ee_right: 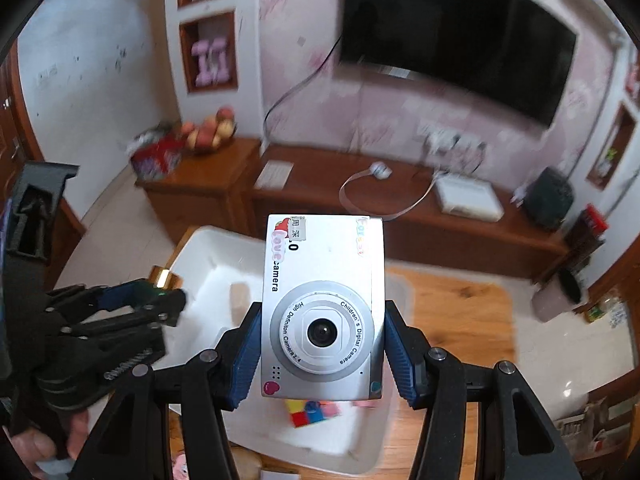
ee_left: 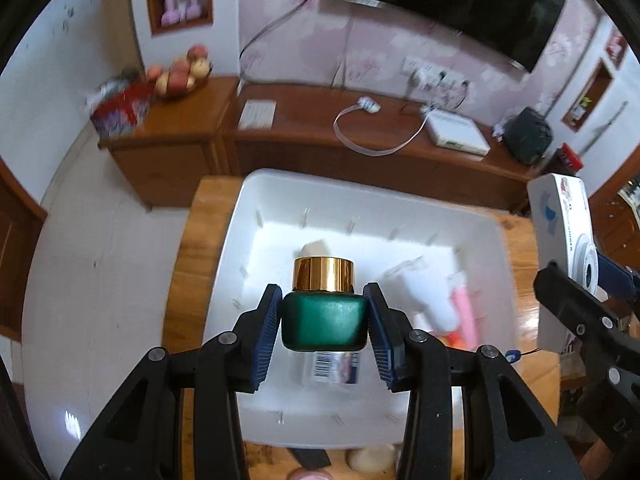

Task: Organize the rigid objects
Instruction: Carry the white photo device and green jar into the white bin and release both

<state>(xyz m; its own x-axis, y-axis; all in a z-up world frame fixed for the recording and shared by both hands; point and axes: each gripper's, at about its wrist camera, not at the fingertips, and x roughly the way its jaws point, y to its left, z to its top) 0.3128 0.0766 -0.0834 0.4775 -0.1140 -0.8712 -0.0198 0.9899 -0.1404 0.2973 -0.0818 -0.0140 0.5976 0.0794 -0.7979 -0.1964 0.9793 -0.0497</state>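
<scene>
The left hand-held gripper (ee_left: 323,322) clamps a green jar (ee_left: 324,320) with a gold lid between its blue pads, above the white tray (ee_left: 248,216). The right hand-held gripper (ee_right: 322,350) grips a silver children's camera (ee_right: 322,308), lens facing the view. The tray lies on a wooden surface (ee_left: 188,264). At 12 o'clock stand a low wooden cabinet (ee_left: 304,136) and a dark television (ee_left: 452,4). A colourful cube (ee_right: 310,412) and blurred bottles lie in the tray.

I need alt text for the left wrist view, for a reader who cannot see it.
The left gripper holds a green jar with a gold lid between its jaws, above a white tray on a wooden table. At the right edge, the right gripper holds a white children's camera.
</scene>
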